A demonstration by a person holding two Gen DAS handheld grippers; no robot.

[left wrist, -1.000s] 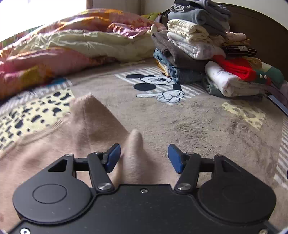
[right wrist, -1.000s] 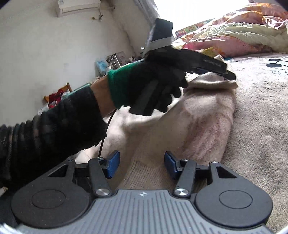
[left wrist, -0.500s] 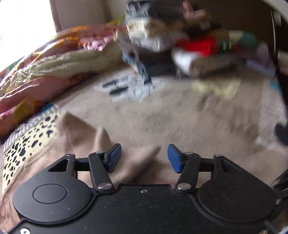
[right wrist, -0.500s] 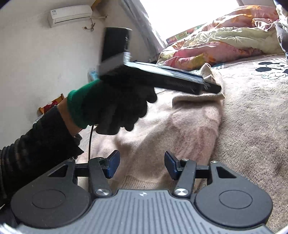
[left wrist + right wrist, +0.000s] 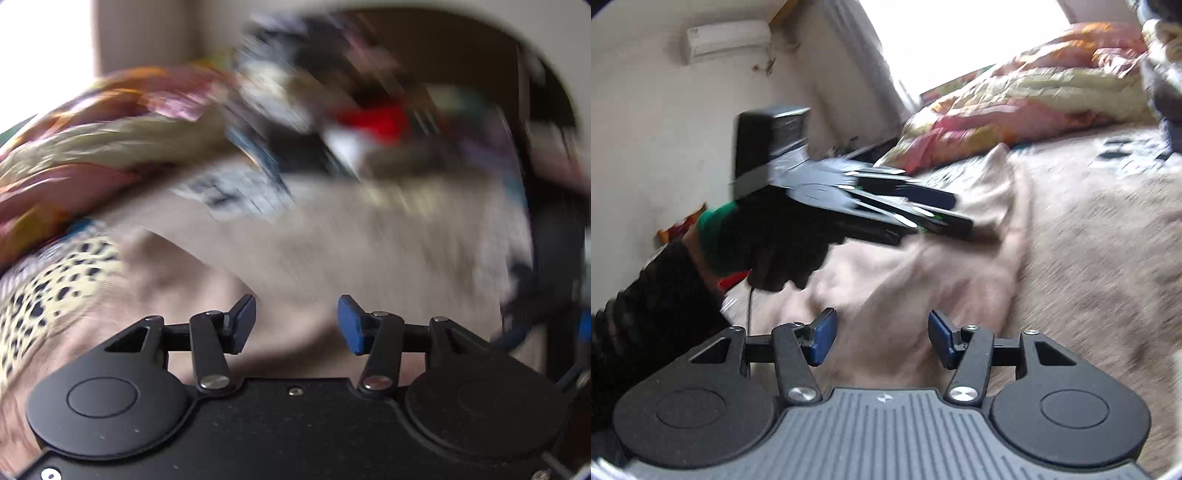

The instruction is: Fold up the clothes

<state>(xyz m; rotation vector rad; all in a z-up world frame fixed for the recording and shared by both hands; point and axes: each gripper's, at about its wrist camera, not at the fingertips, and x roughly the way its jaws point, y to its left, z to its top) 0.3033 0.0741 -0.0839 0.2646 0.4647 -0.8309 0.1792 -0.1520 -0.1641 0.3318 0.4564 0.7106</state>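
A beige knit garment (image 5: 942,266) lies spread on the brown bedspread (image 5: 1089,258), with one corner peaked up. My left gripper (image 5: 296,325) is open just above the garment (image 5: 177,280), and nothing sits between its blue pads. In the right wrist view a black-gloved hand (image 5: 768,251) holds that left gripper (image 5: 956,221), whose tips are at the raised fold. My right gripper (image 5: 882,338) is open too, low over the garment's near edge. Both views are smeared by motion.
A blurred stack of folded clothes (image 5: 332,110) stands at the far side of the bed, beside a crumpled floral quilt (image 5: 1034,92). A leopard-print patch (image 5: 48,295) of the bedspread shows at the left. An air conditioner (image 5: 727,37) hangs on the wall.
The left gripper has swung right and closer to the right gripper, so the clothes stack slid across its view. The garment's fold no longer stands between its pads. Both grippers stay open.
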